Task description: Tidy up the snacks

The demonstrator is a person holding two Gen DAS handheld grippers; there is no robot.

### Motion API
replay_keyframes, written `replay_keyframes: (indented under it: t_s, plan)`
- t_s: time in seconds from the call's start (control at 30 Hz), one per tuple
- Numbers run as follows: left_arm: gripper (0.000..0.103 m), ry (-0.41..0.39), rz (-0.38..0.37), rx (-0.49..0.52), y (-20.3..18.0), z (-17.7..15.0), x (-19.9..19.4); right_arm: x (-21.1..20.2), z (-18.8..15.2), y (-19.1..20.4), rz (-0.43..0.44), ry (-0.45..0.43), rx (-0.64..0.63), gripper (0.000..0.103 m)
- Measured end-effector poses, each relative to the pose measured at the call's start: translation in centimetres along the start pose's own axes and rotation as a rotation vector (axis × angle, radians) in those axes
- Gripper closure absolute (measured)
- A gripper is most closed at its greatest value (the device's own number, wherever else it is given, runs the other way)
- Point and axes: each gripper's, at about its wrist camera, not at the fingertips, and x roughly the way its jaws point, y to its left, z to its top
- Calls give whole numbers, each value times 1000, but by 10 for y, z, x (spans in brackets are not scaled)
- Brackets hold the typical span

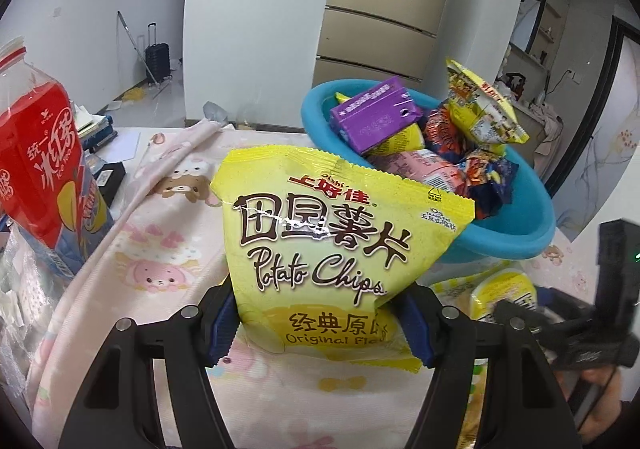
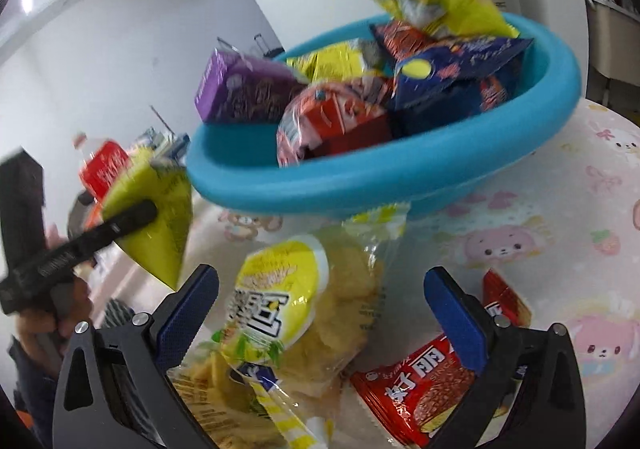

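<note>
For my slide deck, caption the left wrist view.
Left gripper holds a yellow potato chips bag before the blue basin of snacks.

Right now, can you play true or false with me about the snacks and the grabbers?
1. The left gripper is holding a yellow chips bag. True.
2. The bowl is red. False: it is blue.
3. The right gripper is squeezing a snack. False: its jaws stand open around a clear chips bag lying on the cloth, and the pads do not press it.
4. A purple box is in the bowl. True.
5. The bowl is empty. False: it is piled with snack packs.
6. A red packet lies on the cloth by the right gripper. True.
</note>
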Motion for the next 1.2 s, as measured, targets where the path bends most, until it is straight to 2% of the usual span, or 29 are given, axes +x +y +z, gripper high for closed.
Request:
replay_keyframes:
  t_s: [0.07,0.27,0.37,0.47,0.53,0.8,0.93,1.2]
  plan:
    - [32,-10,1,12,-4,0,-3,1,-2,-2,-37,-6,-6,8]
    - [32,-31,-21,13,-8,1,-11,4,-9,-1,12,11,-9,10]
    - [32,-51,-25,4,-8,3,-16,4,-12,7,29,15,-48,25]
    - [32,-69,-30,8,-9,4,-19,1,-13,11,30,11,-68,29]
    - [32,-80,-23,19,-12,4,-21,-1,-14,10,36,10,-66,36]
    - [32,-134,17,78,-22,3,-30,-18,-16,12,35,-19,-97,39]
    - [32,-153,22,96,-26,1,-34,-32,-20,0,-2,-23,-39,39]
    - [32,-183,15,109,-28,1,-40,-69,-17,-30,-82,-129,61,39]
